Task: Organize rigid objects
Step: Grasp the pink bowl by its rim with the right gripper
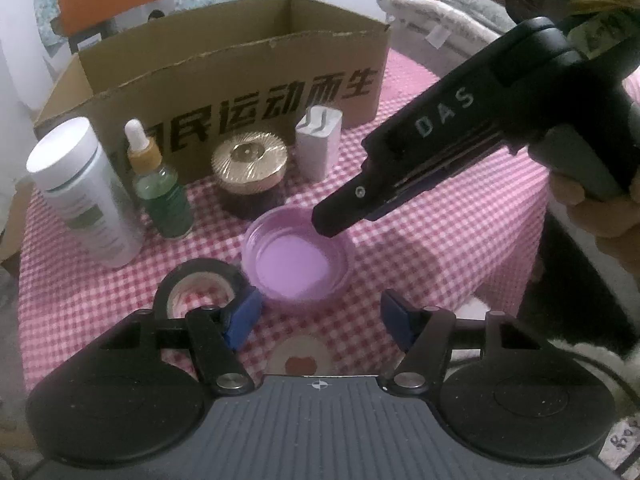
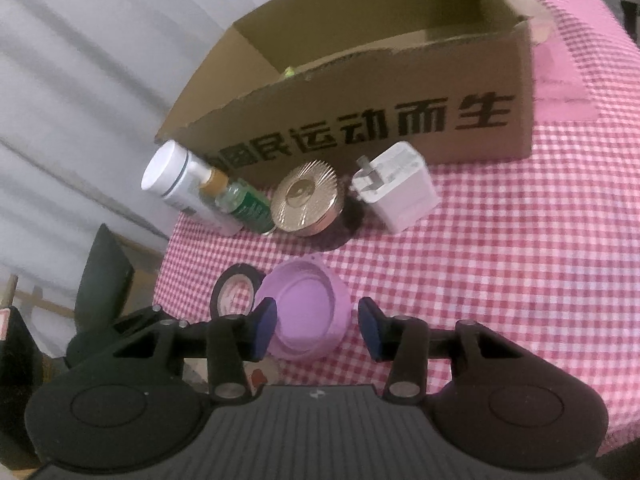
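Observation:
A shallow purple lid (image 1: 298, 258) lies open side up on the pink checked cloth (image 1: 440, 208). My left gripper (image 1: 320, 318) is open just short of it, with the lid's near rim ahead of the blue pads (image 1: 244, 316). My right gripper (image 1: 336, 220) reaches in from the upper right, its tip over the lid's far rim. In the right wrist view the right gripper (image 2: 316, 328) is open and its pads (image 2: 264, 328) straddle the purple lid (image 2: 308, 316), with a gap showing at the right pad. A black tape roll (image 1: 200, 284) lies left of the lid.
Along the front of an open cardboard box (image 1: 232, 76) stand a white bottle (image 1: 80, 188), a green dropper bottle (image 1: 160, 188), a gold-lidded jar (image 1: 250, 172) and a white charger (image 1: 318, 144). A small yellow-green thing (image 2: 289, 73) lies inside the box. The table edge drops off at the left.

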`<state>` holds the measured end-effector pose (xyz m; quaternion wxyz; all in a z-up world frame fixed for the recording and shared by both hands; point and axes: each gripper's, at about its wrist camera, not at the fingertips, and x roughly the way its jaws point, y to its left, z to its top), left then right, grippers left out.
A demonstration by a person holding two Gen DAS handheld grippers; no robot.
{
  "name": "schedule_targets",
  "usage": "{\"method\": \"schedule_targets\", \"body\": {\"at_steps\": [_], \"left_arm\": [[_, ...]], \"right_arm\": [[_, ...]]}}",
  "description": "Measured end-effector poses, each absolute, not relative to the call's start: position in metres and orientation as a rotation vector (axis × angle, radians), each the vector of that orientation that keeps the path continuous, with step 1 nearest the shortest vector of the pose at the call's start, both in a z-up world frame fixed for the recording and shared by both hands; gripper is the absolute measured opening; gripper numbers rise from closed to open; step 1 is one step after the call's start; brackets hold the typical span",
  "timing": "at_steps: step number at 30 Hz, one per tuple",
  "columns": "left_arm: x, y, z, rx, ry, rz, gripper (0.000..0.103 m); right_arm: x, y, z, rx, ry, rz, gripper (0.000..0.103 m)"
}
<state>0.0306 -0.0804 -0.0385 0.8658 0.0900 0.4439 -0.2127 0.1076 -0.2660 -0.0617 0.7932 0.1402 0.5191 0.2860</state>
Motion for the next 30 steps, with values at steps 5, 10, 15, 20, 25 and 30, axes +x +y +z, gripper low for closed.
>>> {"method": "schedule_targets", "body": {"at_steps": [5,10,15,20,25,30], "left_arm": [[0.035,-0.081,-0.044,0.205,0.954,-0.428,0.066],[0.044,-0.086,-0.047,0.22,0.955,-0.435,0.066],[0.054,-0.092,-0.048,0.237,0.952,-0.452,0.067],[0.063,-0.101,-0.05,0.247,0.949,-0.492,0.067],[0.072,-0.114,-0.052,0.278,0.935,-0.536,0.067],[0.078,-0.118,-0.055,0.293,0.94,-0.56,0.069]], "right_arm": [[0.113,-0.253,-0.07,0.219,1.119,0.618,0.041],[0.118,-0.247,-0.076,0.178,1.119,0.626,0.023],[0.121,-0.248,-0.078,0.153,1.098,0.614,0.012],[0.123,-0.264,-0.077,0.181,1.094,0.581,0.01],[0.122,-0.28,-0.074,0.184,1.099,0.513,0.01],[0.12,-0.292,-0.074,0.233,1.099,0.492,0.012]]}}
